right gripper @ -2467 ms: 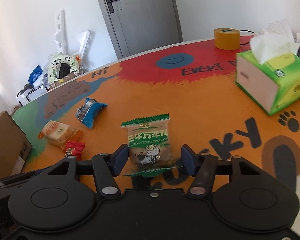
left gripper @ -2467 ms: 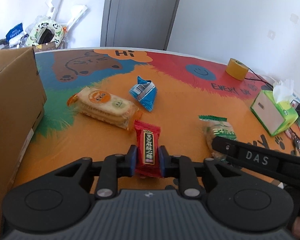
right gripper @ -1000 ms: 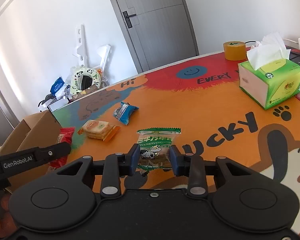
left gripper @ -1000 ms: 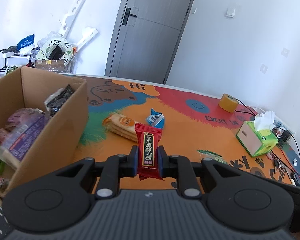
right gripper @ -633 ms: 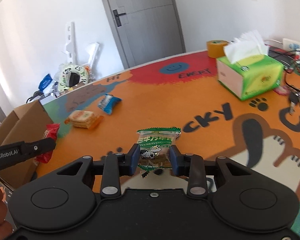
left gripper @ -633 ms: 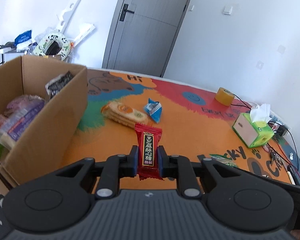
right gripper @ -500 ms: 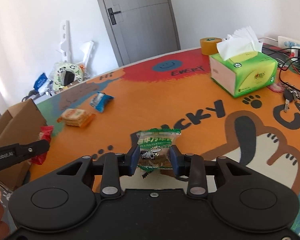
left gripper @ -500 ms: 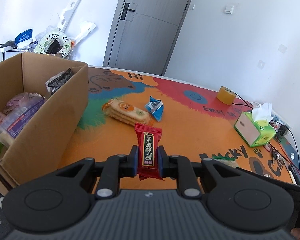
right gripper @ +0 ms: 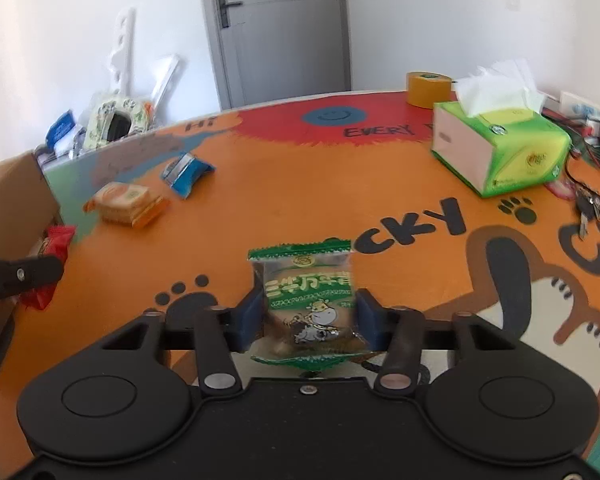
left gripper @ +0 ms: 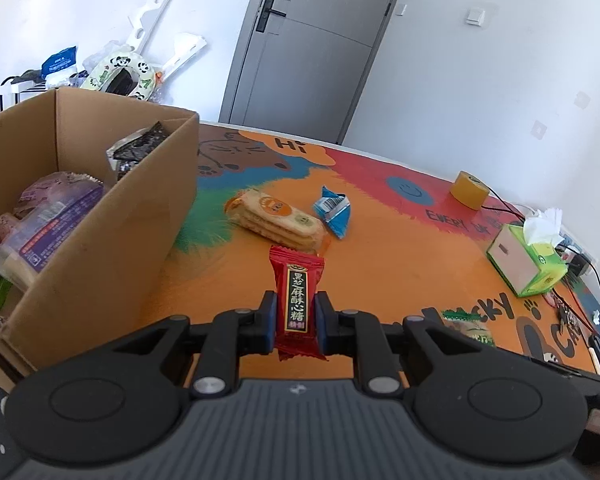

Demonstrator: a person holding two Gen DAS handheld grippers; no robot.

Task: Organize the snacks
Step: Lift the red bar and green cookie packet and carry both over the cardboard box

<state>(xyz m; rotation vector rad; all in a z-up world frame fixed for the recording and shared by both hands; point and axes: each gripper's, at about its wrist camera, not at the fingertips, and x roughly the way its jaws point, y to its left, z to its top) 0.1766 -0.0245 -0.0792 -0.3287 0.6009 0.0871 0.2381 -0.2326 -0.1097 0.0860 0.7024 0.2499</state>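
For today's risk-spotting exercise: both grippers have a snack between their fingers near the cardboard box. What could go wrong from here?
1. The right gripper has just been opening; its green snack packet may drop onto the table.
2. The left gripper pinches the red candy short of the cardboard box; released here, it would probably miss.

cardboard box (left gripper: 112, 216) left of cracker pack (left gripper: 278, 222), tissue box (left gripper: 526, 264) probably far right
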